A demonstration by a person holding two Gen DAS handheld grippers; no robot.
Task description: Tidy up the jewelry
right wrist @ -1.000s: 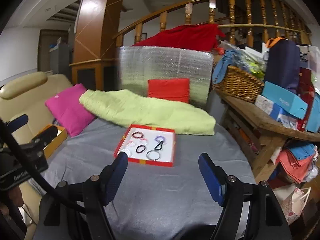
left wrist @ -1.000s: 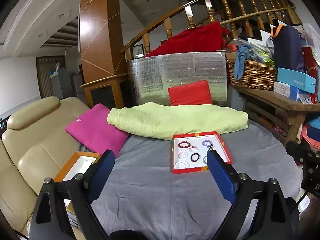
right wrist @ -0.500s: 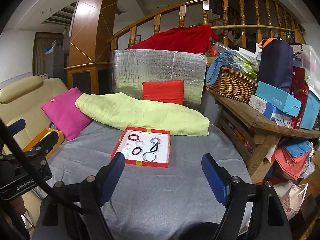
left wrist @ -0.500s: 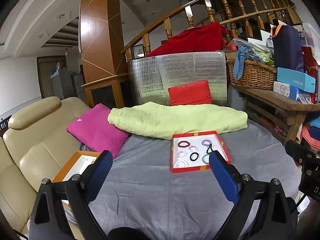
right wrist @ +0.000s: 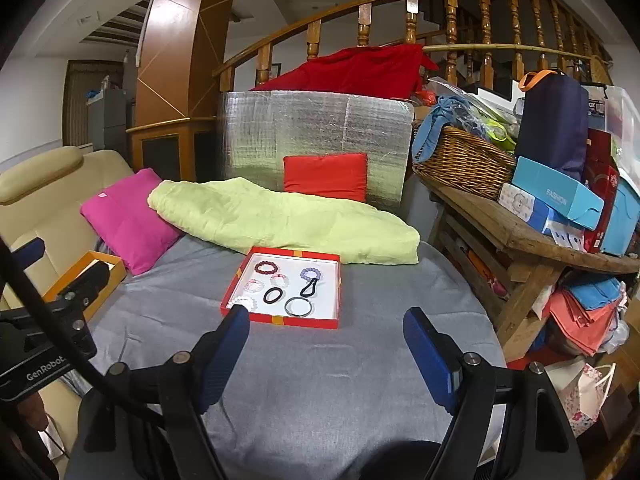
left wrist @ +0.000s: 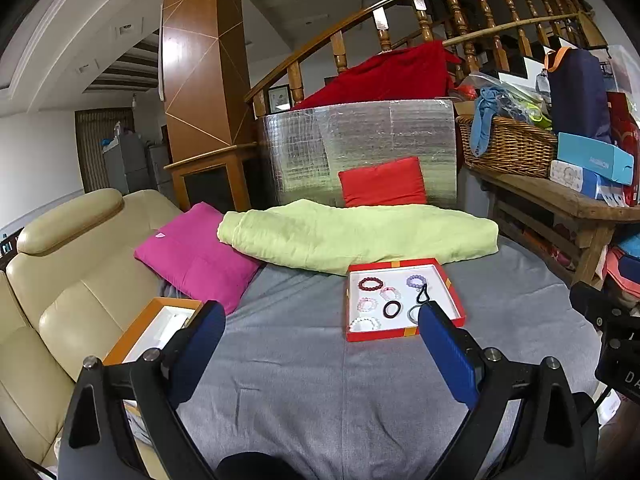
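Note:
A red tray (left wrist: 401,336) with a white floor lies on the grey cloth and holds several bracelets and hair ties. Among them are a dark red bead bracelet (left wrist: 370,283), a purple bead bracelet (left wrist: 416,281) and a black hair tie (left wrist: 393,309). The right wrist view shows the same tray (right wrist: 280,322) with a silver bangle (right wrist: 298,306) at its near side. My left gripper (left wrist: 318,320) is open just short of the tray, nothing between its blue pads. My right gripper (right wrist: 327,320) is open too, in front of the tray's near rim.
An orange box (left wrist: 160,320) with a white inside sits at the left on the beige sofa (left wrist: 80,280). A pink cushion (left wrist: 196,256) and a pale green blanket (left wrist: 360,236) lie behind the tray. A wooden bench (right wrist: 520,236) loaded with a basket and boxes stands at the right.
The right wrist view has steadied after a blurred frame, and its jaws stand slightly wider. The left gripper has kept still. The tray and jewelry have not moved.

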